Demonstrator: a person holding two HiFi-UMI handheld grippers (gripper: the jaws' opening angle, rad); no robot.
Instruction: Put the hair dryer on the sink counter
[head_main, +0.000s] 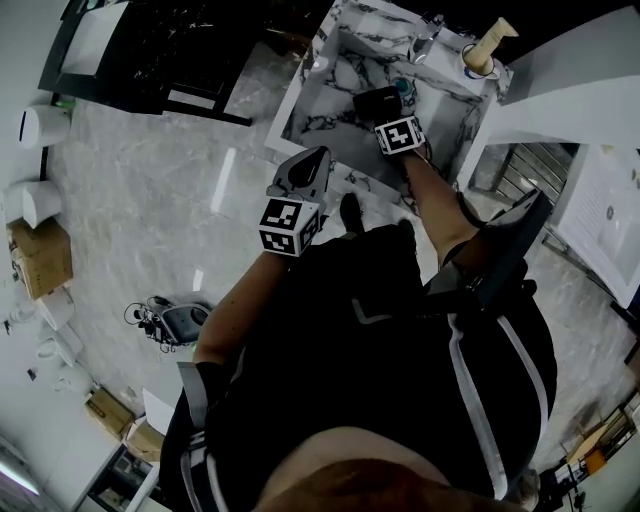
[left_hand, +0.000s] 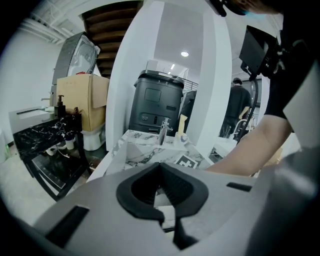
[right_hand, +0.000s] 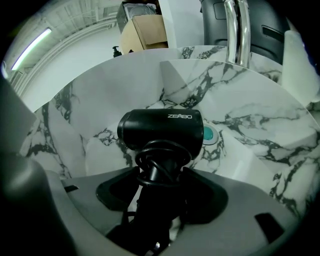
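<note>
The hair dryer (right_hand: 160, 129) is a matt black, stubby barrel with its cord looped tight round the handle. It sits low in the sink's basin (right_hand: 250, 150), barrel crosswise just before the round teal drain (right_hand: 209, 134), and not on the table (right_hand: 272, 70). The right tongs (right_hand: 161, 196) stand spread wide about the handle — a pale sliver shows between the left pad and the cord, though whether the other pad touches is hard to say. The basin is white stone veined in grey, cut in flat sloping facets with sharp creases. A polished chrome tap (right_hand: 237, 30) rises from the table's back ledge with a pale bottle (head_main: 490, 45) near it, so that ledge is narrow and partly taken. The left tongs (left_hand: 162, 192) are pressed together on nothing — held well back from the sink's near rim, above the glossy grey floor (head_main: 150, 200).
</note>
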